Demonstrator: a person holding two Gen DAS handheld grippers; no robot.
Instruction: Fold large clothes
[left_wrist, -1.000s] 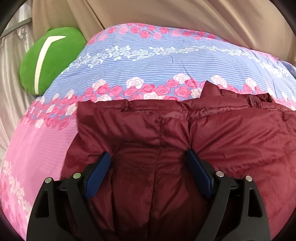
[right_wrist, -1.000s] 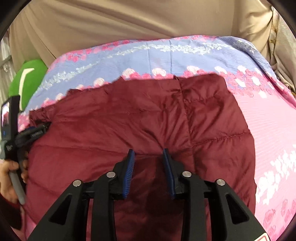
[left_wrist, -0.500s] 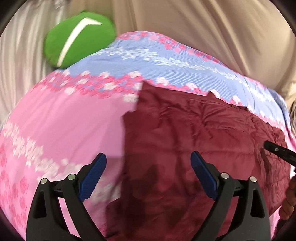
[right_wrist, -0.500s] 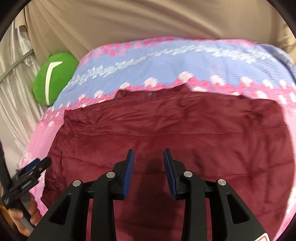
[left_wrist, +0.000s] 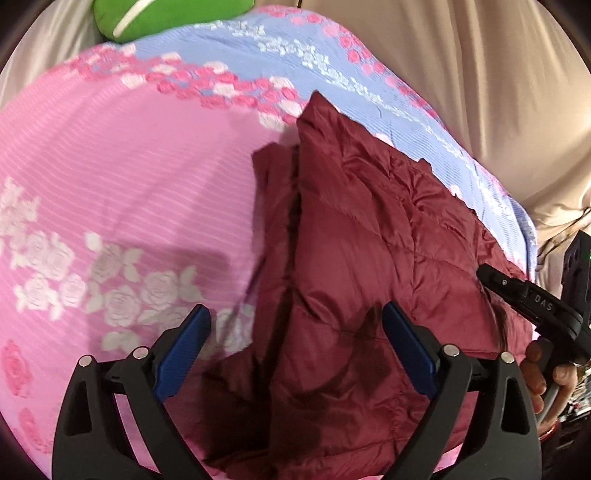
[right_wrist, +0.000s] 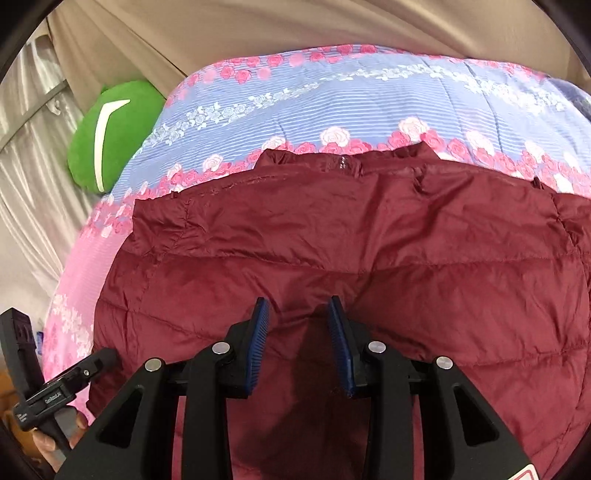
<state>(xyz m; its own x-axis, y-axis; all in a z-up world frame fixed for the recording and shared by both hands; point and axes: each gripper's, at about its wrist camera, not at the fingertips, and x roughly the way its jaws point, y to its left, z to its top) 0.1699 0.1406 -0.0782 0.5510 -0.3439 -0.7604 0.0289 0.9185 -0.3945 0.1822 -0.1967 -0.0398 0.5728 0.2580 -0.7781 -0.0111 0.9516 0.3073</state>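
Maroon puffer jacket (right_wrist: 369, 258) flat on floral bedspread (left_wrist: 110, 166). Left gripper (left_wrist: 295, 350) jaws wide apart, empty. Right gripper (right_wrist: 299, 347) jaws part-open, gripping nothing. Green pillow (right_wrist: 107, 140) far left.

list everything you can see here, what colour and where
jacket: 1, maroon, quilted, lying on the bed under both grippers
bedcover: 1, pink and blue with rose bands, spread under the jacket
cushion: 1, green with a white stripe, at the far left corner of the bed
curtain: beige, hanging behind the bed
left gripper: 1, black with blue pads, jaws wide, over the jacket's left edge, nothing pinched
right gripper: 1, black with blue pads, jaws partly apart, over the jacket's middle, nothing seen between the pads
hand: 1, holding the right gripper's handle, at the right edge of the left wrist view
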